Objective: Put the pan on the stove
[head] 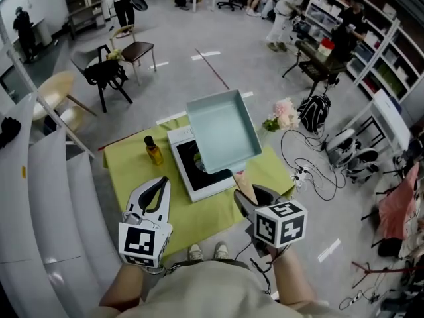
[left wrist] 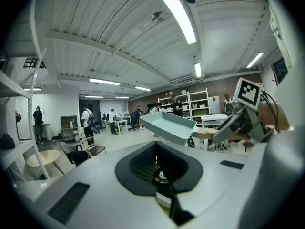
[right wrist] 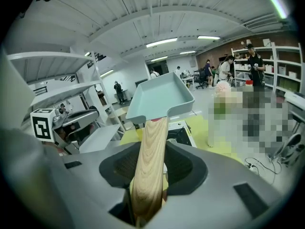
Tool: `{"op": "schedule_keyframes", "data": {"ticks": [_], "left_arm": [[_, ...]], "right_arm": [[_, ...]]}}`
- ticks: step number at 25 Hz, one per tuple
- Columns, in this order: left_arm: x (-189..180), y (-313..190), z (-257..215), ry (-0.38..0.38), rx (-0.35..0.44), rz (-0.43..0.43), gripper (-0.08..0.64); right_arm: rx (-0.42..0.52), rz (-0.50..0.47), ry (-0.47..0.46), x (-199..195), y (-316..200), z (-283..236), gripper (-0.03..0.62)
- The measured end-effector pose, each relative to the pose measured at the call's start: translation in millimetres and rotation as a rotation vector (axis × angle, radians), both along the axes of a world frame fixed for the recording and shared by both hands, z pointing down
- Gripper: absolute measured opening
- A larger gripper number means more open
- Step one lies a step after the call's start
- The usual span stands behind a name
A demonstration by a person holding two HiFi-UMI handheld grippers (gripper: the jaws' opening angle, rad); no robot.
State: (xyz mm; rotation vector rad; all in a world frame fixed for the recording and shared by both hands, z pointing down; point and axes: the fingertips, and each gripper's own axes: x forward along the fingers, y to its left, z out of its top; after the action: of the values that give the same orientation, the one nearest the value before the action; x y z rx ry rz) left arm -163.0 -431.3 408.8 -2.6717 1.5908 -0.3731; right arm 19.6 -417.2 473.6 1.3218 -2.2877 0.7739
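A light teal square pan (head: 222, 132) hangs tilted over the white stove (head: 192, 177) with its black cooking plate, on a green-covered table (head: 132, 171). My right gripper (head: 246, 192) is shut on the pan's wooden handle (right wrist: 150, 161), which runs up between the jaws to the pan (right wrist: 159, 99). The stove (right wrist: 181, 133) shows just beneath the pan. My left gripper (head: 161, 183) hovers over the table's near left part, its jaws together with nothing between them. From the left gripper view, the pan (left wrist: 171, 125) floats ahead with the right gripper (left wrist: 228, 128) behind it.
A small amber bottle (head: 154, 151) stands on the cloth left of the stove. Pink flowers (head: 283, 114) sit off the table's right corner, with cables (head: 311, 171) on the floor beyond. White shelving (head: 46, 197) stands close on the left. Chairs (head: 109, 71) and people are farther back.
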Motion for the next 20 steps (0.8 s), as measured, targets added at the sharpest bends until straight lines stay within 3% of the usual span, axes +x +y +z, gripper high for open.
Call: {"op": "schedule_keyframes", "data": {"ticks": [20], "left_arm": [[11, -29, 94, -0.037, -0.215, -0.039, 0.007]], "right_arm": [[-0.253, -0.052, 0.036, -5, -26, 120, 0.150]]}}
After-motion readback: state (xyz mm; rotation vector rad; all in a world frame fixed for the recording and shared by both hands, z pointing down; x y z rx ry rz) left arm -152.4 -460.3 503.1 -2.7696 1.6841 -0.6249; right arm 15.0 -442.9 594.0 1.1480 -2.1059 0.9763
